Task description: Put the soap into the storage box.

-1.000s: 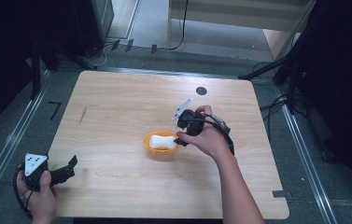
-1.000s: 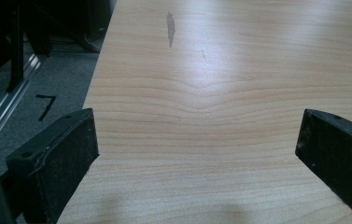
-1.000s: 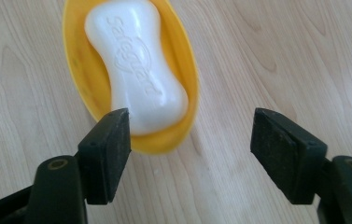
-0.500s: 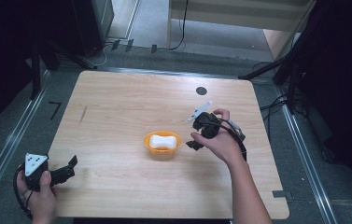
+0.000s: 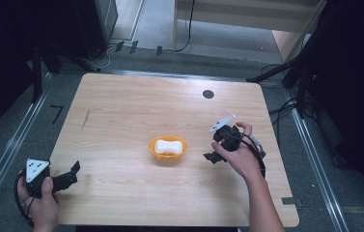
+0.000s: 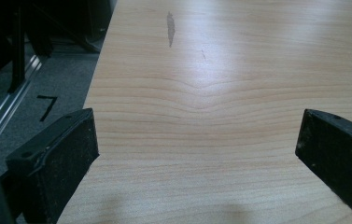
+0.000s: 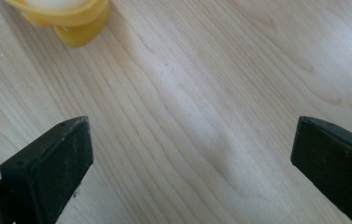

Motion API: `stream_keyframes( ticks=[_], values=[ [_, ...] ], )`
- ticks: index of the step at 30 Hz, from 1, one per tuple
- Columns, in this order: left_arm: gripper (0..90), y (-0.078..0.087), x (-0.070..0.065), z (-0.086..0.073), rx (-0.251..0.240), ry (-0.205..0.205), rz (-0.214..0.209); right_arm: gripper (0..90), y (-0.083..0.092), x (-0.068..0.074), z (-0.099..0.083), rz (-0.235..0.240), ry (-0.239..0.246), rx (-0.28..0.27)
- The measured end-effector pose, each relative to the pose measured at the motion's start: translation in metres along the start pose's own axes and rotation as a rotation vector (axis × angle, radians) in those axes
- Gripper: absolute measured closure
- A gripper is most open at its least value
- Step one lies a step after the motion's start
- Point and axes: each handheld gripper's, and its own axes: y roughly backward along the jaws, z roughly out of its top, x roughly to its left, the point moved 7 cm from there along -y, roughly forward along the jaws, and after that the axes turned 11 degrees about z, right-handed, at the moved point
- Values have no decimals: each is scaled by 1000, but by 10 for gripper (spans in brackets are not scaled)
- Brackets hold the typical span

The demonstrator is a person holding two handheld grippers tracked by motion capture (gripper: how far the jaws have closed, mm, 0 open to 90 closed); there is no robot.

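Note:
An orange bowl [image 5: 168, 150] stands in the middle of the wooden table [image 5: 121, 116] with a white bone-shaped object [image 5: 166, 146] lying in it. My right gripper [image 5: 210, 155] hovers just right of the bowl; its jaws have just been opening and now stand wide with only bare wood between them. In the right gripper view [image 7: 190, 158] the bowl [image 7: 66, 16] sits at the top left, well beyond the jaws. My left gripper [image 5: 71, 173] rests at the table's near left corner, open and holding nothing, and the left gripper view [image 6: 197, 149] looks along bare tabletop.
A small black disc [image 5: 208, 94] lies near the table's far edge. A dark streak [image 5: 86, 118] marks the wood at the left, also seen in the left gripper view as a streak [image 6: 170, 28]. Metal rails and cables run along the floor on both sides.
My right gripper has drawn away from the bowl to the right and a little lower, and its jaws have spread. The white object stays in the bowl. The left hand has kept still.

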Motion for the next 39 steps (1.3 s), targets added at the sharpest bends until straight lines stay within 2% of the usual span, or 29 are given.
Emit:
stream_keyframes(
  ticks=[7, 9, 18, 39],
  values=[
    [0, 0, 0, 0, 0, -2, -1, 0, 3, -4, -25, -18, -37, -31],
    [0, 0, 0, 0, 0, -2, 0, 0, 3, -5, -27, -24, -34, -37],
    [0, 0, 0, 0, -2, -3, -1, 0, 7, -9, -53, -59, -82, -87],
    [0, 1, -1, 0, 0, -7, 1, 0, 23, -20, -111, -122, -205, -265]
  ],
)
